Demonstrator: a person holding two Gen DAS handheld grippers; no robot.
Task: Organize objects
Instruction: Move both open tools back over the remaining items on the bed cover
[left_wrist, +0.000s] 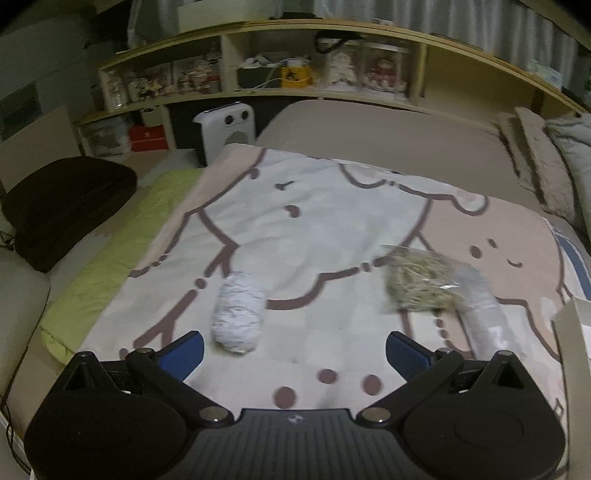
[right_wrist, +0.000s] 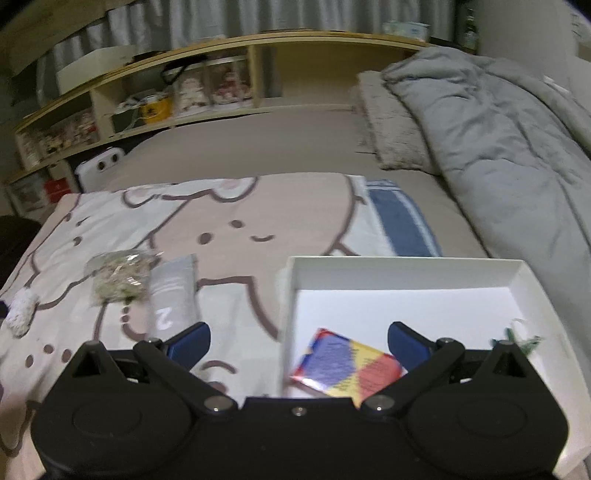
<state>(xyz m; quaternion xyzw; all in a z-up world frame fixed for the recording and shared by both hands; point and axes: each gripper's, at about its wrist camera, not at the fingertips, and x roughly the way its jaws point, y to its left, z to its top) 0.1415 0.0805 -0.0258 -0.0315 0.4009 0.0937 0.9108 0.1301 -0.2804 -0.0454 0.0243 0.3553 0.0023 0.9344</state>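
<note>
Nearby, the left gripper (left_wrist: 294, 349) is spread wide with nothing between its blue pads, and it hangs low over the cartoon blanket (left_wrist: 332, 221) on the bed. Just ahead of its left pad lies a fluffy white ball (left_wrist: 238, 314), resting on the blanket. Further to the right are a clear bag of dry straw-like stuff (left_wrist: 419, 282) and, touching it, a grey pouch (left_wrist: 480, 314).

The right gripper (right_wrist: 299, 343) is also released wide and empty. It is above the near-left corner of a shallow white box (right_wrist: 406, 264) that stands on the blanket. Inside the box, near the front, lies a flat colourful packet (right_wrist: 345, 363), and a small green thing (right_wrist: 517, 338) is at the right, too blurred to name. Left of the box lie the grey pouch (right_wrist: 173, 295) with a white "2", then the straw bag (right_wrist: 120, 275), then the white ball (right_wrist: 22, 312).

Far behind, a grey duvet (right_wrist: 498, 147) is piled at the right and a wooden shelf (left_wrist: 332, 33) runs along the wall.
</note>
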